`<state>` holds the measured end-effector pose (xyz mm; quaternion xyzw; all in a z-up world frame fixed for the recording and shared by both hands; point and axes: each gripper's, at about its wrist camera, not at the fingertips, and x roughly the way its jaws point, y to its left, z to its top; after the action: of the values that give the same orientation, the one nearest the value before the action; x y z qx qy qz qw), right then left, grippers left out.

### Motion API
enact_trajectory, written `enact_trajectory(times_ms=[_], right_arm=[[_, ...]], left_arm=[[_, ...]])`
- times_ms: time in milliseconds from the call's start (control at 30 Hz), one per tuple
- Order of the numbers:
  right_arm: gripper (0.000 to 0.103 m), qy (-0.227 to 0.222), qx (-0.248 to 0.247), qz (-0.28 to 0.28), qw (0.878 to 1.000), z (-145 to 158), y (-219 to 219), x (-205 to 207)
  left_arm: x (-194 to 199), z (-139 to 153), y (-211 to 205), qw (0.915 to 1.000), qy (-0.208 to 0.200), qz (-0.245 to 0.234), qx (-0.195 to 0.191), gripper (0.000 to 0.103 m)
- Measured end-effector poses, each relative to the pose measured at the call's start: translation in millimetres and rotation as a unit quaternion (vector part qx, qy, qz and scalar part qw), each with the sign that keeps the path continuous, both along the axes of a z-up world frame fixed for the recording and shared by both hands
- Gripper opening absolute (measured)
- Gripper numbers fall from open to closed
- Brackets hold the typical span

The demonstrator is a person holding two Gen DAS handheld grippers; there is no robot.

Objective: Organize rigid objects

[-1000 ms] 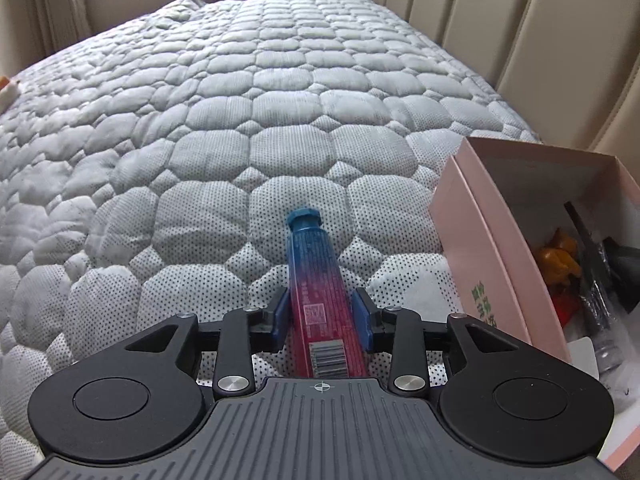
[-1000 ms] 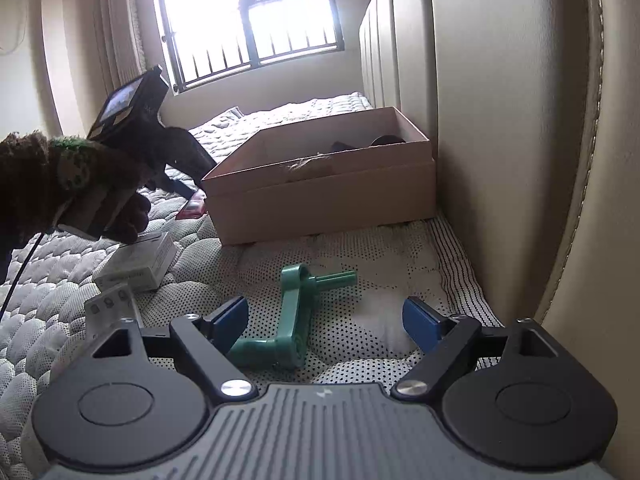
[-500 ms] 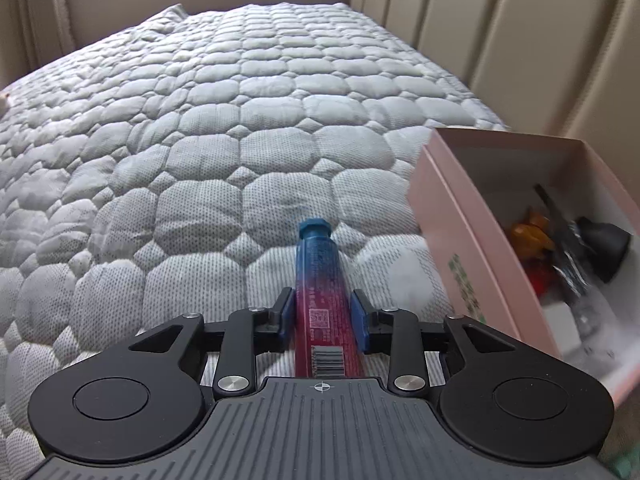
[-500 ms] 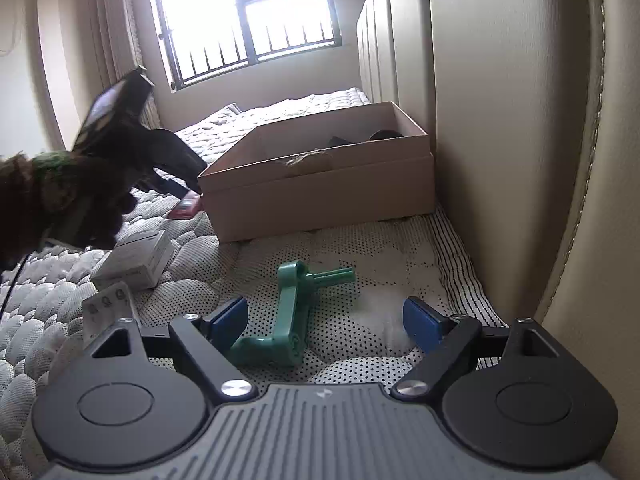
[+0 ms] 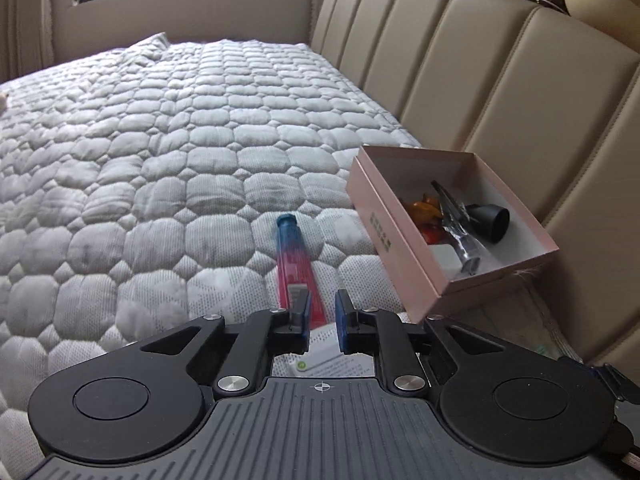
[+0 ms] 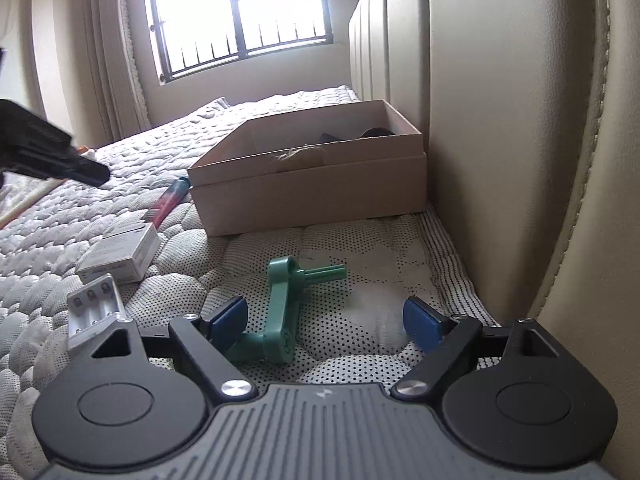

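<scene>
My left gripper (image 5: pixel 321 314) has its blue-padded fingers (image 5: pixel 343 312) drawn narrow with only a thin gap between them, and they grip nothing; the blue-and-pink plastic tube with a blue cap (image 5: pixel 295 260) lies flat on the quilted grey bedspread (image 5: pixel 160 152) just beyond the fingertips, its barcoded tail near my left pad, though I cannot tell whether it touches. Under the fingers a white printed carton (image 5: pixel 336 354) shows. To the right of the tube sits the open pink cardboard box (image 5: pixel 384 240) against the beige padded headboard (image 5: pixel 500 80), holding an orange toy, a silvery wrapped item and a black cup-shaped piece (image 5: pixel 490 220). My right gripper (image 6: pixel 324 320) has its fingers spread wide and empty, above a green plastic crank handle (image 6: pixel 286 308) lying on the bed between them, nearer the left pad. Farther out lie a white battery charger (image 6: pixel 94 300), a white carton (image 6: pixel 120 252), the tube (image 6: pixel 172 198) and the box (image 6: pixel 312 196).
</scene>
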<state>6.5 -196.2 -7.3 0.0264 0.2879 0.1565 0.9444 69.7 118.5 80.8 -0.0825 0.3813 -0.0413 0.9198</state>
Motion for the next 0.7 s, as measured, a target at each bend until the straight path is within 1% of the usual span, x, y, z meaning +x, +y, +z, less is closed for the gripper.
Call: enact_trajectory(times_ms=[100, 200, 367, 467, 500, 533, 567, 600, 633, 700], right_arm=[[0.086, 0.000, -0.007, -0.002, 1.000, -0.4, 1.6, -0.1], [0.086, 0.000, -0.008, -0.002, 1.000, -0.7, 2.1, 0.4], [0.086, 0.000, 0.001, 0.001, 1.000, -0.9, -0.5, 1.1], [0.086, -0.002, 0.012, 0.003, 1.000, -0.6, -4.1, -0.2], [0.086, -0.003, 0.015, 0.004, 1.000, -0.5, -5.1, -0.7], [0.087, -0.003, 0.018, 0.005, 1.000, -0.5, -6.1, -1.0], [0.087, -0.002, 0.021, 0.006, 1.000, -0.4, -7.1, -1.2], [0.087, -0.002, 0.023, 0.007, 1.000, -0.5, -7.8, -1.0], [0.087, 0.000, 0.025, 0.008, 1.000, -0.4, -8.4, -0.9], [0.088, 0.002, 0.029, 0.009, 1.000, -0.4, -9.4, -0.7]], left_arm=[[7.0, -6.8, 6.4, 0.9996, 0.015, 0.021, -0.008, 0.018], [25.0, -15.2, 7.2, 0.9988, 0.030, 0.037, -0.008, 0.019], [64.3, -34.1, 3.6, 0.9973, 0.040, 0.062, 0.008, 0.020], [80.8, -46.5, -1.0, 0.9958, 0.055, 0.070, 0.021, 0.020], [84.3, -50.4, -3.4, 0.9953, 0.061, 0.070, 0.027, 0.021], [86.4, -53.5, -5.3, 0.9950, 0.064, 0.069, 0.030, 0.025], [87.5, -54.6, -7.2, 0.9951, 0.063, 0.069, 0.033, 0.028], [88.9, -55.6, -9.4, 0.9951, 0.064, 0.067, 0.035, 0.035], [90.6, -56.9, -11.2, 0.9949, 0.068, 0.064, 0.038, 0.037], [93.9, -59.8, -15.2, 0.9942, 0.075, 0.061, 0.048, 0.037]])
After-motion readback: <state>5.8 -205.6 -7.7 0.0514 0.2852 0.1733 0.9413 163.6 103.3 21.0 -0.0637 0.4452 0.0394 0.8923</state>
